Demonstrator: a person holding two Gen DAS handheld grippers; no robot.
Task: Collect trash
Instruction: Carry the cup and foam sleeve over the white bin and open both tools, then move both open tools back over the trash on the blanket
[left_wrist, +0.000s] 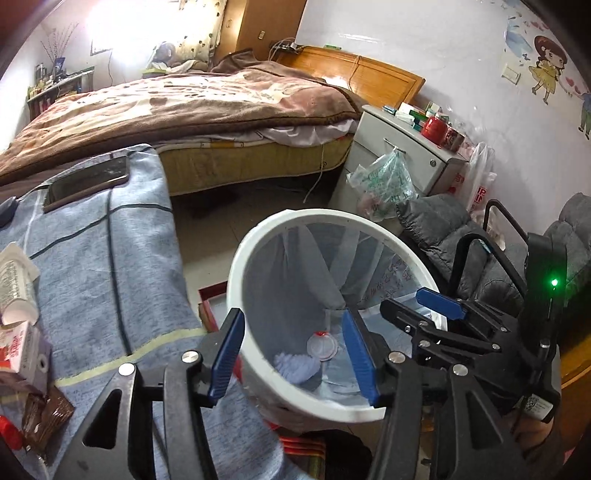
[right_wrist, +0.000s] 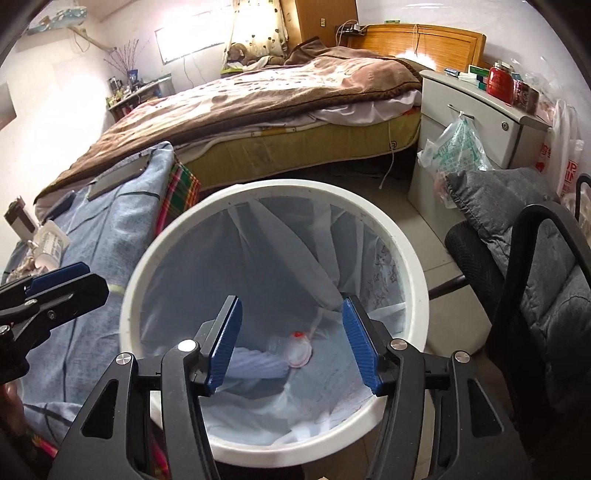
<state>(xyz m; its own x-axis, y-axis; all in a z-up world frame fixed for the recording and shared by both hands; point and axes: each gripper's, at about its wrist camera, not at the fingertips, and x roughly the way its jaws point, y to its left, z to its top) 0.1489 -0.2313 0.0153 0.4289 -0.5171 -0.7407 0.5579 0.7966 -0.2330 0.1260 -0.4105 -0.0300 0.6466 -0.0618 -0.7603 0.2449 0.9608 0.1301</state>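
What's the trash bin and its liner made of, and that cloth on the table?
Trash bin: smooth white rim with a soft sheen, likely rigid plastic. Liner: thin, translucent, creased film, likely plastic bag. Table cloth: matte blue woven-looking fabric with dark lines, draping over the edge.

The bin (right_wrist: 413, 266) is smooth white plastic with a thin, see-through plastic bag (right_wrist: 258, 258) inside. The desk (left_wrist: 110, 266) has a soft blue cloth on it. The bed blanket (left_wrist: 184, 99) looks fuzzy. The headboard (left_wrist: 369, 74) is shiny wood.
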